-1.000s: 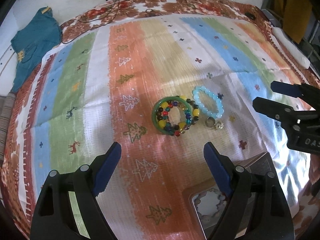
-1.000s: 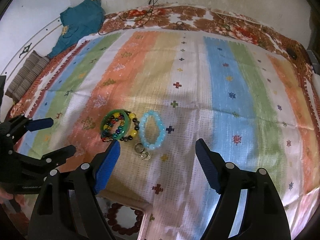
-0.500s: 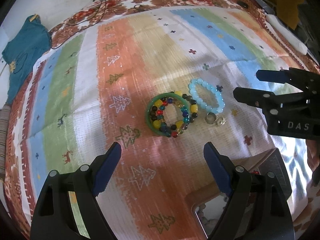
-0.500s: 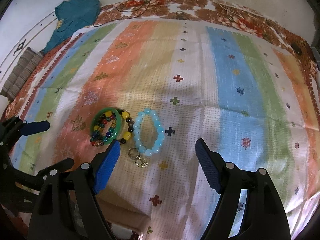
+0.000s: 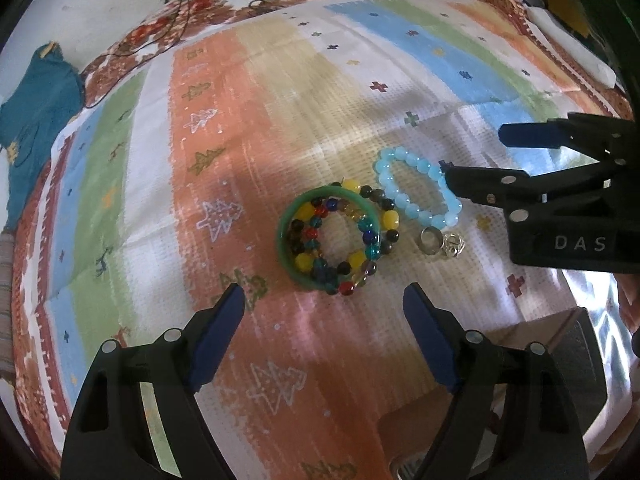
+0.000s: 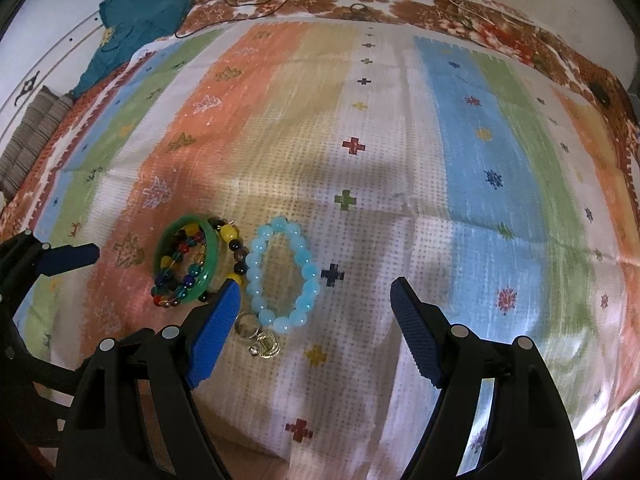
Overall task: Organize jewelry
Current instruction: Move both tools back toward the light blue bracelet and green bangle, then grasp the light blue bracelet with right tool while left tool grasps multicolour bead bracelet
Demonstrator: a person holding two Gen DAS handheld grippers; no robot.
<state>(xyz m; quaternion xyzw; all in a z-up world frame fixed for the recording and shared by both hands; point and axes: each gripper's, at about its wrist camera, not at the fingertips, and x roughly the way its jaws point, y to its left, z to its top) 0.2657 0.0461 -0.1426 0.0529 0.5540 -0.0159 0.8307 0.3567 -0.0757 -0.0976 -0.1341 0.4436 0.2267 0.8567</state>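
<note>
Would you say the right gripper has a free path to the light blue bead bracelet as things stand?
Probably yes. The light blue bead bracelet lies flat on the striped cloth, just ahead of the right gripper, whose jaws stand open and empty. Only the small rings sit close beside it.

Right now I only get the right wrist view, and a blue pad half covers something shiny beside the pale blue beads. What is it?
Observer: Two rings side by side: a plain band and a knobbly silver ring.
Operator: Does my tool touch the beads?
Observer: One finger of the right gripper overlaps the pale blue bracelet; I cannot tell whether they touch.
Operator: Anything far right?
Observer: A long white object along the cloth's edge.
</note>
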